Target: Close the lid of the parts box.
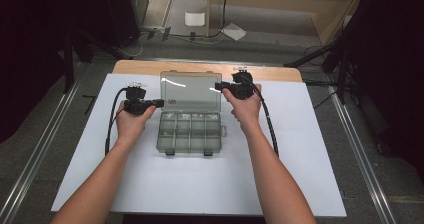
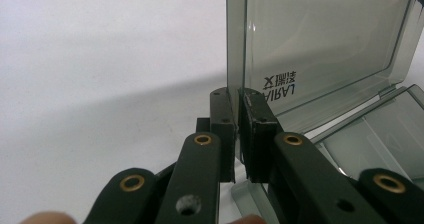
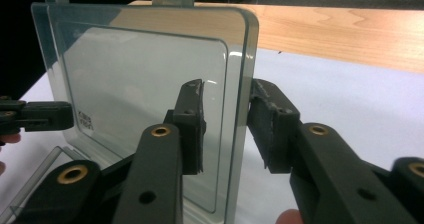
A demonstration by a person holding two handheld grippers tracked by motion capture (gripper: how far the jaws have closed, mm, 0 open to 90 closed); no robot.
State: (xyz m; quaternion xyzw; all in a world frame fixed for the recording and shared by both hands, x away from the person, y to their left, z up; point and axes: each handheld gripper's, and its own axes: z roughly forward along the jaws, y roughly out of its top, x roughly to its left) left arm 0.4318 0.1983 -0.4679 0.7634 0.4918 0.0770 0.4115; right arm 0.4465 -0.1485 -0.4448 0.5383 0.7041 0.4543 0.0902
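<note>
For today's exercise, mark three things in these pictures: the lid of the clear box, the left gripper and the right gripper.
lid [image 1: 190, 91]: high view, middle of the raised clear panel.
left gripper [image 2: 239, 126]: left gripper view, between its jaw tips, clamped on the lid's edge.
right gripper [image 3: 227, 116]: right gripper view, between its parted jaw tips.

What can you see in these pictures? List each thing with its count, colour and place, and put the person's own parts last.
Box: one, clear grey plastic with compartments, middle of the sheet.
Lid: one, clear grey, standing open at the box's far side.
Sheet: one, white, covering the table.
Table: one, wooden, its far edge bare.
Left gripper: one, black, shut on the lid's edge.
Right gripper: one, black, jaws apart either side of the lid's other edge.
Forearms: two, reaching in from the near side.
</note>
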